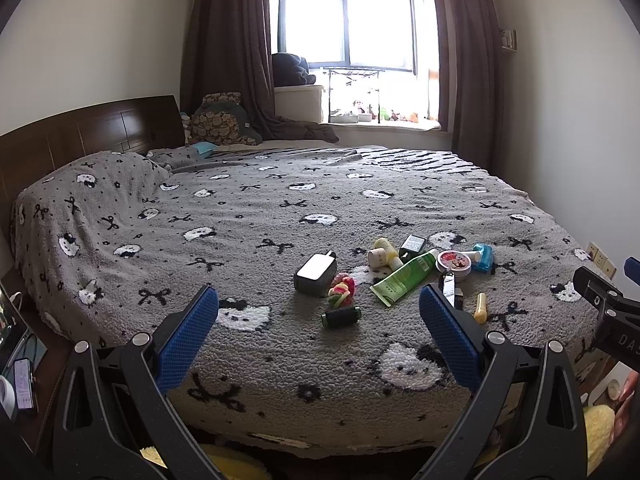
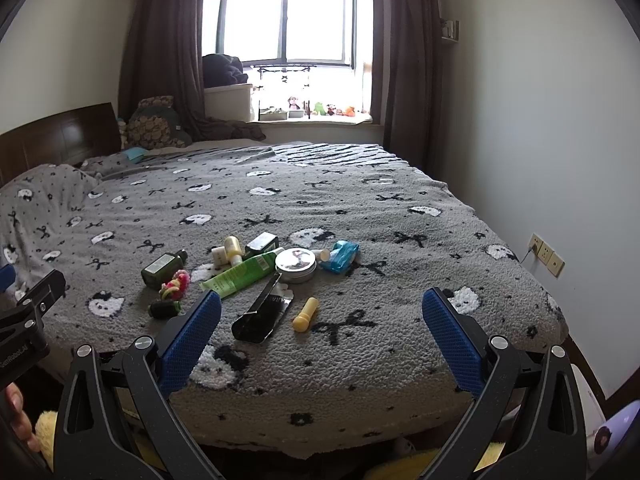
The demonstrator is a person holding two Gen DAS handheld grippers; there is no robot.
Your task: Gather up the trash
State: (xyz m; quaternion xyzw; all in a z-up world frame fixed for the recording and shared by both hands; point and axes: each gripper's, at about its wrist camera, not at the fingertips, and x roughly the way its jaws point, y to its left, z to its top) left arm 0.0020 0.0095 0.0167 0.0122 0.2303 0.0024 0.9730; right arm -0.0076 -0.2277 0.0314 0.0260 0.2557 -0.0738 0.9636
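Lay heaped near the foot of the grey patterned bed (image 2: 400,208): green tube (image 2: 240,274), round tin (image 2: 296,265), blue packet (image 2: 340,256), yellow stick (image 2: 305,314), dark glossy sachet (image 2: 262,314), green bottle (image 2: 162,270). Half hid the sachet behind the left gripper (image 1: 319,314), its jaws spread wide and holding nothing. Hovered likewise spread and unladen, the right gripper (image 2: 322,314). Too small to read, every label. Cut off at the frame edge, a phone (image 1: 23,384).

Both looking from the foot of the bed (image 1: 280,360) toward the window (image 2: 286,20), sharing the clutter (image 1: 400,276)
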